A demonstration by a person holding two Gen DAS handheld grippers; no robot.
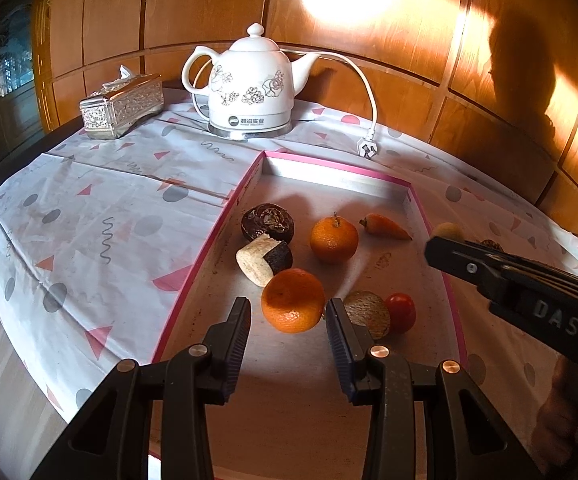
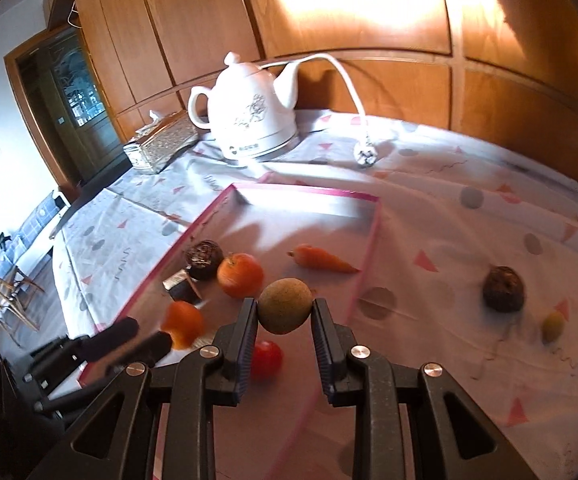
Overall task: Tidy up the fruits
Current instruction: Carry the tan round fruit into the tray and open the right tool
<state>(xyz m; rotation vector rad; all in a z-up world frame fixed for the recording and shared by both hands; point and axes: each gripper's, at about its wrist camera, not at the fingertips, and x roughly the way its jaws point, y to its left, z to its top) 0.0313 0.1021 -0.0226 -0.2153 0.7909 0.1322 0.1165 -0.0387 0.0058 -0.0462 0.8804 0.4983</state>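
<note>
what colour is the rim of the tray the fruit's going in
Pink: the tray has a pink rim around a pale floor, clearest in the left wrist view.

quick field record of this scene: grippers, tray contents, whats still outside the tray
right gripper: shut on a kiwi, above the tray's right edge
left gripper: jaws apart around an orange, pads not touching it
tray: second orange, carrot, tomato
outside on cloth: dark round fruit, small green fruit
</note>
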